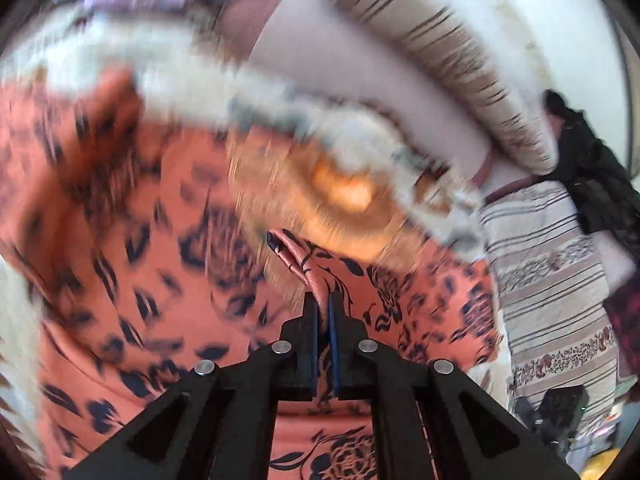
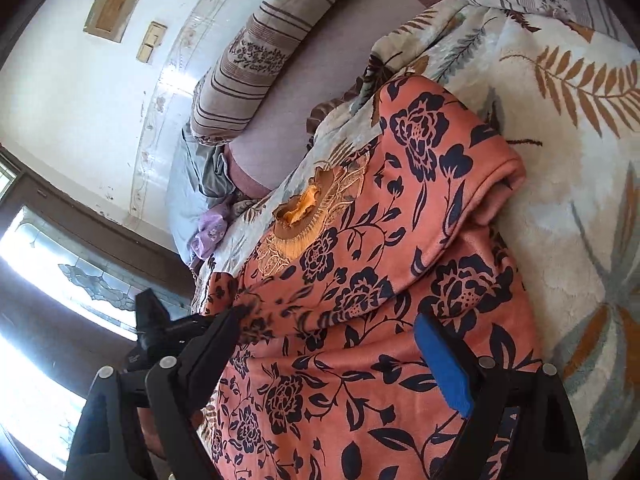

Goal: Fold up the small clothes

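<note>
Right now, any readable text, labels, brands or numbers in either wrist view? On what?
None readable.
Orange floral garment: printed flowers only, no lettering; its orange neck patch shows no legible label.
Two wall plaques: no text can be made out.
Black device beside the left gripper: faint pale marking, too small to read.
Left wrist view: motion-blurred, nothing legible.

Black left gripper (image 1: 323, 312), right gripper (image 2: 332, 320): silver rivets, seemingly blue-padded jaws.

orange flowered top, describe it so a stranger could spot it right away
On the bed, over the cream leaf-print blanket, lies the orange flowered top. The left gripper pinches a fold of it. It alone is salmon-orange with dark navy roses and a gold-embroidered neckline, unlike the striped pillows nearby.
</note>
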Tool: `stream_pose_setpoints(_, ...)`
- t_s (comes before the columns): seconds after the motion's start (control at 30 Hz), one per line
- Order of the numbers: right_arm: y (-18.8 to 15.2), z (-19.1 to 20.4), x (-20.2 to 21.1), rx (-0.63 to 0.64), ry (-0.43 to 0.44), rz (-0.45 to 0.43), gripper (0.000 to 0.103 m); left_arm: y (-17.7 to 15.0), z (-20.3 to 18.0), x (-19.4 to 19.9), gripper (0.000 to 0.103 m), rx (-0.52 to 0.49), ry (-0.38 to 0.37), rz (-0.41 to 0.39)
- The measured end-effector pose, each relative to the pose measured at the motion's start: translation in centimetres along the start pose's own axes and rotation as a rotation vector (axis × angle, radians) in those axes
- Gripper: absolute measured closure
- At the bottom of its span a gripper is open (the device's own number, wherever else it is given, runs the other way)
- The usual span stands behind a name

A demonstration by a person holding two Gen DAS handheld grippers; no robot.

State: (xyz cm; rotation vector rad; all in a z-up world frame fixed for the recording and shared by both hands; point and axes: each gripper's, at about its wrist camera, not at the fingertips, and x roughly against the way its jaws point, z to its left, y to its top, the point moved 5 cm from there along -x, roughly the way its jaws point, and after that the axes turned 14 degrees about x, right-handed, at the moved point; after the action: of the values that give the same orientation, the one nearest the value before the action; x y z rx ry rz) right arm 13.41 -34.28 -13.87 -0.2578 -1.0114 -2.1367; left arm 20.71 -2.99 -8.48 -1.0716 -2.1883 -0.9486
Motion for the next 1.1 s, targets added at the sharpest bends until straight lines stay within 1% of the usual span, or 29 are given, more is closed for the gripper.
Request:
stream_pose_setpoints(0.03, 0.0, -0.2, 0.1, -0.007, -0.002, -0.006, 0.012, 1.0, -0.8, 2.0, 0.099, -0.034, -0.010, -0.065)
stream_pose_setpoints(0.07, 0.0, -0.4, 0.2, -0.012, -0.004, -0.011, 0.012, 1.7, -1.5, 3.6, 0.099, -0.057, -0.022, -0.114)
stream_pose_setpoints(0.1, 0.0, -0.4, 0.3, -0.017, -0.006, -0.014, 0.012, 2.4, -1.9, 4.6, 0.099, -0.076, -0.028, -0.146)
stream_pose_setpoints(0.13, 0.0, -0.5, 0.3, -0.019, -0.007, -0.015, 0.012, 2.9, -1.8, 5.1, 0.099, -0.092, -0.024, -0.159)
stream_pose_setpoints(0.17, 0.0, -0.5, 0.3, -0.019, -0.008, -0.013, 0.012, 3.1, -1.1, 4.9, 0.099, -0.098, 0.002, -0.156)
stream_pose_setpoints(0.23, -0.2, -0.6, 0.1, -0.018, -0.020, -0.005, 0.012, 2.8, 1.4, 2.6, 0.098, -0.093, 0.093, -0.110)
stream_pose_setpoints(0.27, -0.3, -0.6, -0.1, -0.019, -0.026, 0.001, 0.012, 2.7, 3.0, 1.1, 0.098, -0.073, 0.144, -0.086)
stream_pose_setpoints(0.33, -0.6, -0.8, -0.2, -0.022, -0.040, 0.007, 0.012, 2.0, 7.4, -1.7, 0.099, -0.007, 0.251, -0.036)
stream_pose_setpoints(0.37, -0.7, -0.8, -0.2, -0.022, -0.049, 0.008, 0.012, 1.8, 9.4, -2.6, 0.098, 0.026, 0.288, -0.019)
stream_pose_setpoints(0.4, -0.8, -1.0, -0.2, -0.023, -0.057, 0.009, 0.012, 1.8, 10.8, -3.2, 0.098, 0.057, 0.292, -0.011)
stream_pose_setpoints(0.47, -0.8, -1.2, -0.1, -0.026, -0.070, 0.007, 0.012, 2.4, 11.3, -2.9, 0.098, 0.089, 0.243, -0.007)
stream_pose_setpoints(0.53, -0.7, -1.5, -0.1, -0.035, -0.079, 0.002, 0.012, 3.4, 10.3, -2.0, 0.098, 0.058, 0.228, -0.034)
stream_pose_setpoints(0.6, -0.4, -1.8, 0.0, -0.054, -0.069, -0.005, 0.012, 4.3, 9.0, -1.0, 0.098, 0.022, 0.192, -0.071)
stream_pose_setpoints(0.63, -0.1, -1.9, 0.2, -0.051, -0.080, -0.011, 0.012, 4.7, 8.5, -0.6, 0.098, 0.008, 0.178, -0.088)
stream_pose_setpoints(0.67, 0.4, -1.9, 0.6, -0.035, -0.102, -0.026, 0.012, 4.9, 8.3, -0.8, 0.098, -0.004, 0.175, -0.090)
stream_pose_setpoints(0.73, 1.8, -2.1, 1.4, -0.023, -0.115, -0.047, 0.012, 4.8, 9.2, -2.4, 0.098, -0.024, 0.221, -0.055)
stream_pose_setpoints(0.77, 2.6, -2.4, 1.4, -0.021, -0.125, -0.036, 0.012, 4.4, 9.9, -3.2, 0.098, -0.027, 0.246, -0.032)
stream_pose_setpoints(0.8, 3.5, -3.0, 1.1, -0.017, -0.154, -0.016, 0.012, 3.8, 10.6, -3.5, 0.098, -0.019, 0.258, 0.000)
stream_pose_setpoints(0.83, 4.4, -3.9, 0.8, -0.014, -0.186, -0.003, 0.012, 3.5, 11.2, -3.9, 0.098, -0.010, 0.249, 0.004)
stream_pose_setpoints(0.87, 5.2, -5.0, 0.4, -0.022, -0.206, 0.007, 0.012, 3.5, 11.3, -3.8, 0.098, -0.009, 0.225, -0.010)
stream_pose_setpoints(0.9, 6.0, -6.3, -0.1, -0.049, -0.208, 0.027, 0.012, 3.5, 11.4, -3.7, 0.098, -0.005, 0.213, -0.010)
stream_pose_setpoints(0.97, 6.8, -8.5, -2.1, -0.115, -0.154, 0.105, 0.014, 3.9, 11.5, -3.6, 0.098, -0.004, 0.209, -0.008)
stream_pose_setpoints(1.0, 6.9, -9.1, -3.1, -0.115, -0.144, 0.145, 0.019, 4.1, 11.5, -3.5, 0.098, -0.010, 0.214, -0.012)
stream_pose_setpoints(1.03, 6.9, -9.3, -4.2, -0.097, -0.153, 0.188, 0.032, 4.4, 11.3, -3.5, 0.098, -0.016, 0.220, -0.015)
stream_pose_setpoints(1.07, 6.8, -9.3, -5.1, -0.081, -0.156, 0.229, 0.037, 4.5, 11.3, -3.4, 0.098, -0.022, 0.220, -0.016)
stream_pose_setpoints(1.1, 6.6, -9.1, -5.7, -0.064, -0.149, 0.257, 0.045, 4.6, 11.6, -3.0, 0.098, -0.028, 0.219, -0.018)
